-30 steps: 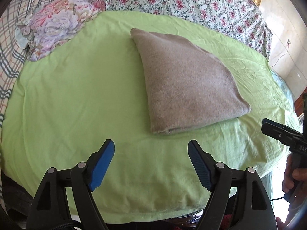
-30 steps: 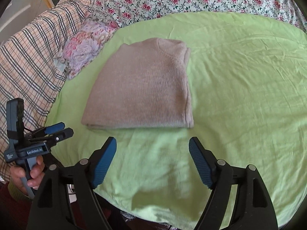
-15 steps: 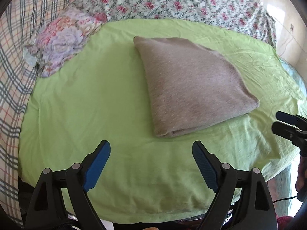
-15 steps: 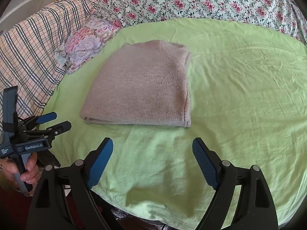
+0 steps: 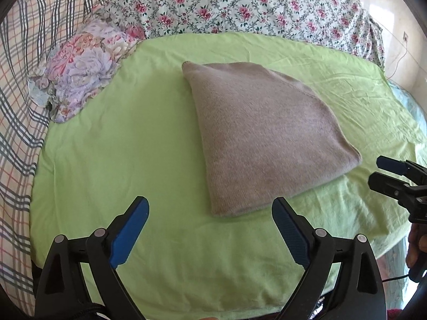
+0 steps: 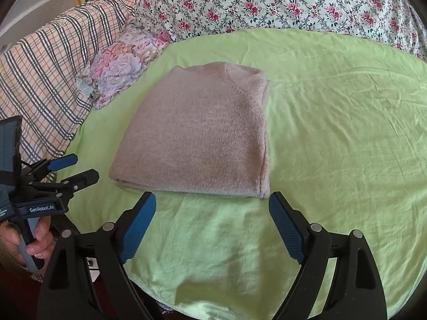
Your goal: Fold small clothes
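A folded grey-brown knit sweater (image 5: 264, 138) lies flat on a light green sheet (image 5: 120, 160); it also shows in the right wrist view (image 6: 202, 136). My left gripper (image 5: 210, 213) is open and empty, just short of the sweater's near corner. My right gripper (image 6: 212, 208) is open and empty, just short of the sweater's near folded edge. The right gripper also shows at the right edge of the left wrist view (image 5: 384, 170). The left gripper shows at the left of the right wrist view (image 6: 77, 168).
A crumpled floral cloth (image 5: 80, 66) lies at the sheet's far left. A rose-patterned bedcover (image 5: 240, 5) lies behind, a plaid blanket (image 6: 45, 61) to the left. The green sheet's near edge (image 6: 213, 306) drops off below the grippers.
Both grippers have moved a little forward toward the sweater and stayed open. The sweater has not moved.
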